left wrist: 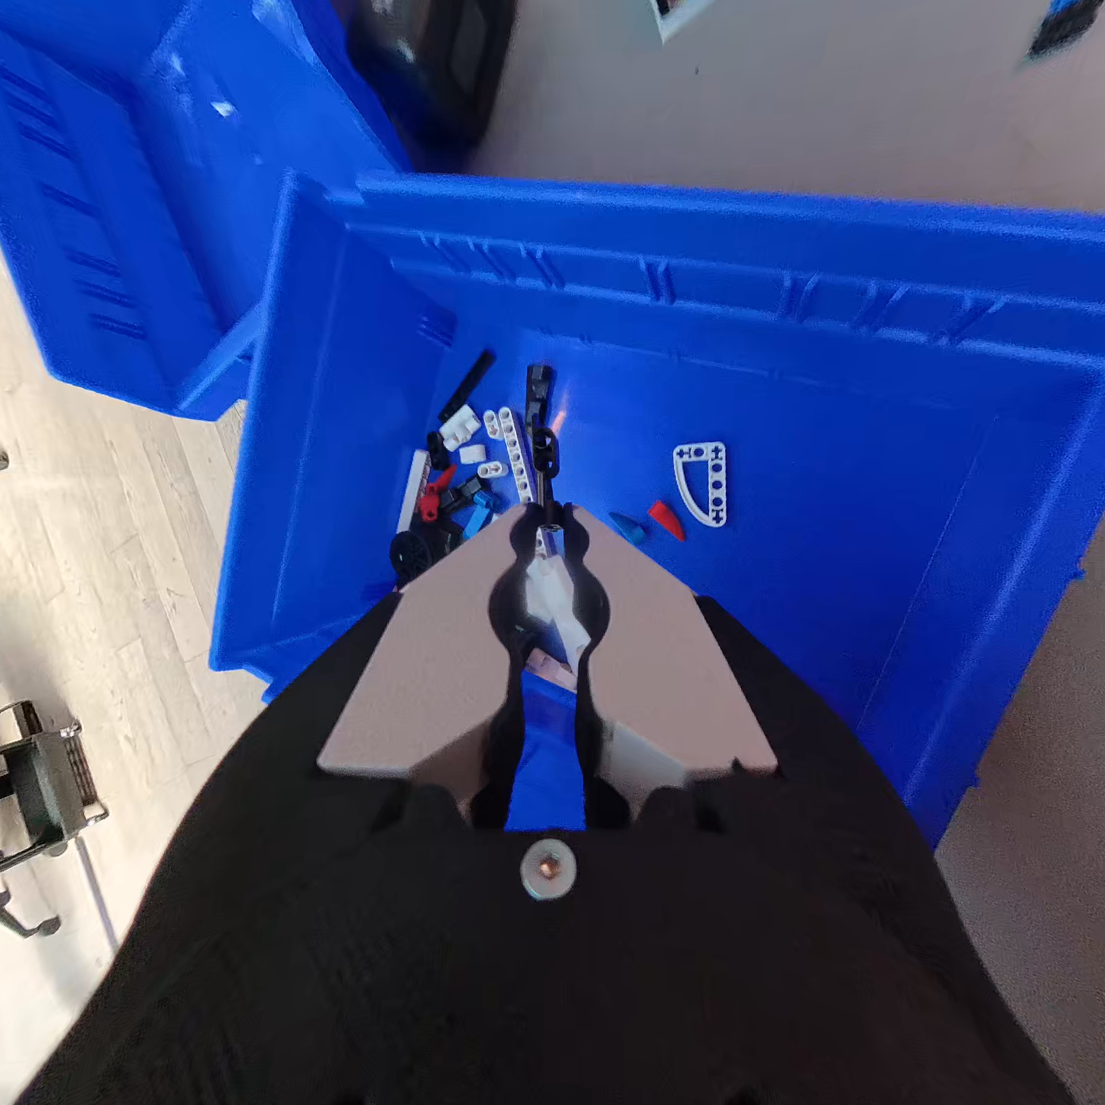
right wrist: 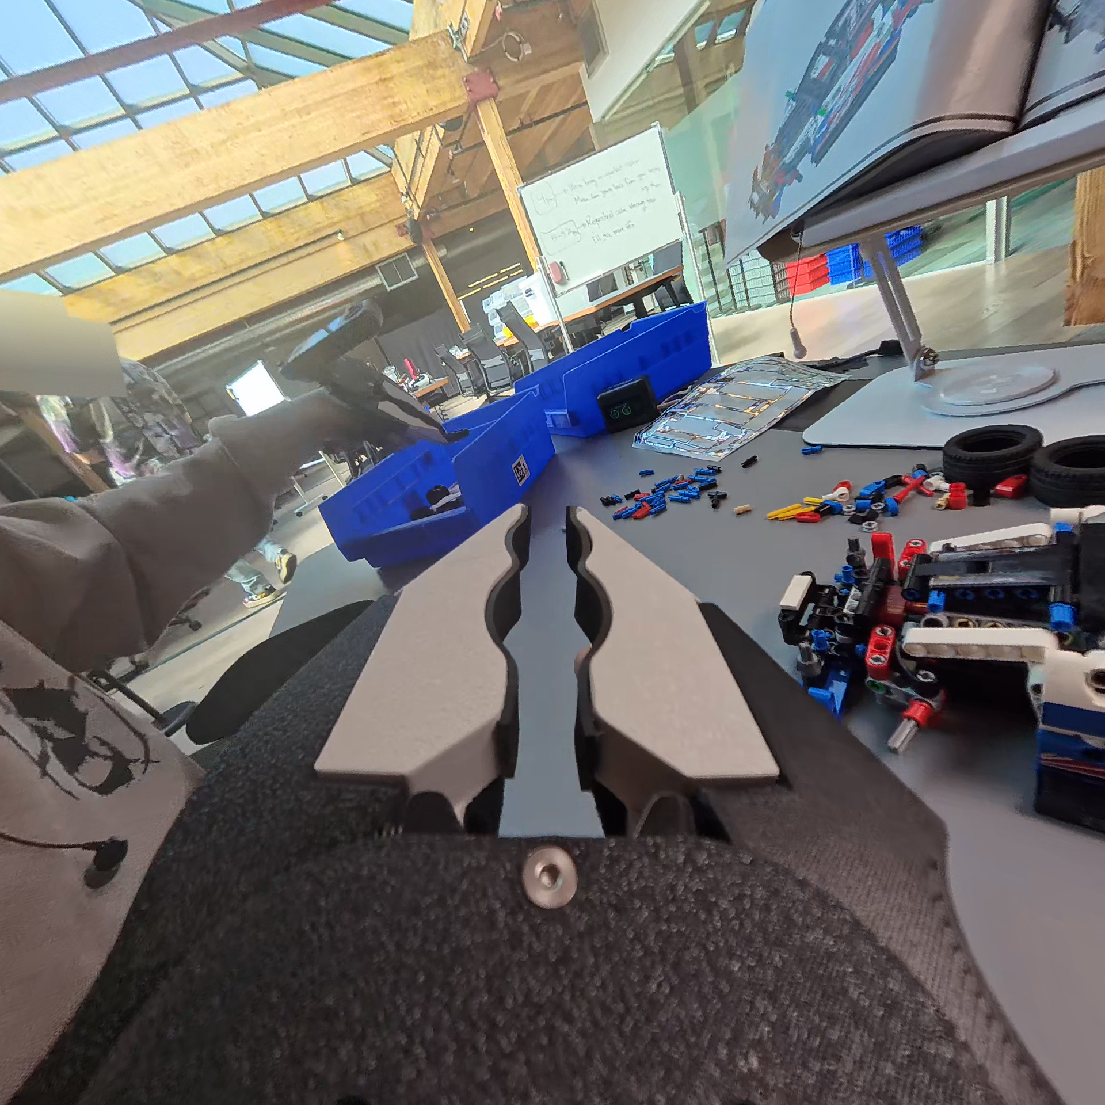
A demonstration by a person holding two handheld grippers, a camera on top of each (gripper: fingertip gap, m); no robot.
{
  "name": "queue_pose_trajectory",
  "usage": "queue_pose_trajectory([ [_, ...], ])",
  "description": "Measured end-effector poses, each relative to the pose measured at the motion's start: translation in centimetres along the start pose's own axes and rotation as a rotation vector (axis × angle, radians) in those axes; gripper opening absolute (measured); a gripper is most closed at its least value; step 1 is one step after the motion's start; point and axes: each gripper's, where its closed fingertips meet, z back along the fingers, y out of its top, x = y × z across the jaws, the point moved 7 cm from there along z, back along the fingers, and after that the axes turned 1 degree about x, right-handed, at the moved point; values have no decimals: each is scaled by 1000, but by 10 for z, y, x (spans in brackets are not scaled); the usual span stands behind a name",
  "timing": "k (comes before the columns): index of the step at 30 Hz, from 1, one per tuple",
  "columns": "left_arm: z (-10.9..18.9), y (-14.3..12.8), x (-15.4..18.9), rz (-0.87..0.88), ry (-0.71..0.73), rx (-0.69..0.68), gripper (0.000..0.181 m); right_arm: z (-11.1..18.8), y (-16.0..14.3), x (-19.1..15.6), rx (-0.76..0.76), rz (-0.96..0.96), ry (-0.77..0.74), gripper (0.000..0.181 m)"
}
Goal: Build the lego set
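In the left wrist view my left gripper hangs over a blue bin and is shut on a white lego piece. A thin black axle with a black connector sticks out past the tips. Loose black, white, red and blue parts lie on the bin floor, with a white curved panel to the right. In the right wrist view my right gripper is open and empty above the grey table. The part-built lego car lies at the right. The left gripper shows far off over the bin.
Small loose pins and connectors and more parts are scattered on the table. Two black tyres stand behind them. An instruction book rests on a stand. A foil sheet and more blue bins lie behind. One gripper's finger ends stand about 50 cm off the other's.
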Motion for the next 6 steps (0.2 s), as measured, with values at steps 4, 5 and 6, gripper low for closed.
queue_pose_trajectory([
  [4,-38,-2,13,-74,-97,-135,7,-2,-6,1,-29,15,-21,9],
  [5,-45,0,18,-79,-126,-141,7,-2,-7,2,-31,14,-26,9],
  [6,-51,1,22,-88,-143,-154,7,-2,-7,3,-32,13,-31,9],
])
